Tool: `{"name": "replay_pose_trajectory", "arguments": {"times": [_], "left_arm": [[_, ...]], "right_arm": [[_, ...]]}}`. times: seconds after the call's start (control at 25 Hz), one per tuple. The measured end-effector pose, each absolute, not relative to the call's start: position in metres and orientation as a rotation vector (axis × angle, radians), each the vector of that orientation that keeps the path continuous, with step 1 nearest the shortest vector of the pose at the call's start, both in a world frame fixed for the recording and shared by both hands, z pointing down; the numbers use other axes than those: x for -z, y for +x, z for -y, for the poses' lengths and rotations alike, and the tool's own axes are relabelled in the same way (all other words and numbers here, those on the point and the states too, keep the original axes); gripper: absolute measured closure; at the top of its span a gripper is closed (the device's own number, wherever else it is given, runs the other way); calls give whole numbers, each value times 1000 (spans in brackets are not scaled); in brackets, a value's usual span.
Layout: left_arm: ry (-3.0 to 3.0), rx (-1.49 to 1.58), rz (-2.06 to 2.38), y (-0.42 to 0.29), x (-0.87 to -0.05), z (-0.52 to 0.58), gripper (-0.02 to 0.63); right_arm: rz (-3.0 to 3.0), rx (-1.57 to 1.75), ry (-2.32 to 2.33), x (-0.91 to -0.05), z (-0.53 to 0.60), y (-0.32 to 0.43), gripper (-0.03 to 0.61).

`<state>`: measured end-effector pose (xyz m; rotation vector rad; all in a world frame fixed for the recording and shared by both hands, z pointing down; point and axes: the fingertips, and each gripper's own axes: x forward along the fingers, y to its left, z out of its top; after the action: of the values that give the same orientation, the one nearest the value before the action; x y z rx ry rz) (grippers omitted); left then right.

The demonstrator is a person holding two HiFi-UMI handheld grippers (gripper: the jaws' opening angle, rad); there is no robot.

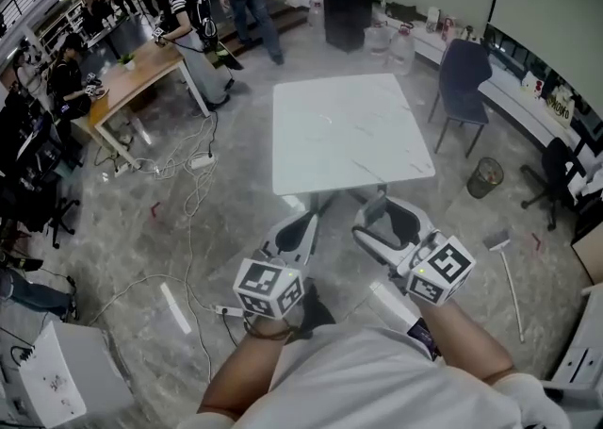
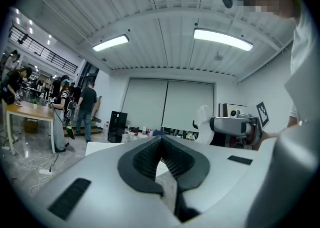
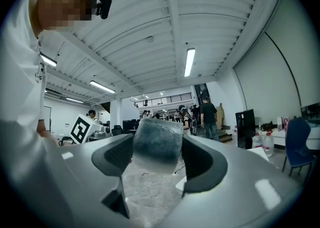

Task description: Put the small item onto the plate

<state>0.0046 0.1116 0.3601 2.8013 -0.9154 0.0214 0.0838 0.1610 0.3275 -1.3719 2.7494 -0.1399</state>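
My right gripper (image 3: 157,144) is shut on a small grey, cloudy block (image 3: 158,148) that fills the gap between its dark pads. In the head view this right gripper (image 1: 384,218) is held low, just in front of the person's body and short of the white table (image 1: 349,135). Beside it, the left gripper (image 1: 300,229) points the same way. In its own view the left gripper (image 2: 161,144) has its pad tips touching with nothing between them. No plate shows in any view.
A dark blue chair (image 1: 464,78) and a mesh bin (image 1: 485,175) stand right of the table. Cables and a power strip (image 1: 201,162) trail over the floor at left, near a wooden table (image 1: 141,78) with people around it. A black cabinet (image 1: 346,3) stands behind.
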Motion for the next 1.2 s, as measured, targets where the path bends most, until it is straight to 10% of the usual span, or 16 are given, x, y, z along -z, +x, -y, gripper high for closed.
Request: {"name": "replay_pose_trajectory", "arguments": {"times": [1.2], "left_arm": [[2864, -59, 742, -14, -363, 234, 607]], "right_arm": [[-2654, 220, -1538, -349, 176, 55, 284]]}}
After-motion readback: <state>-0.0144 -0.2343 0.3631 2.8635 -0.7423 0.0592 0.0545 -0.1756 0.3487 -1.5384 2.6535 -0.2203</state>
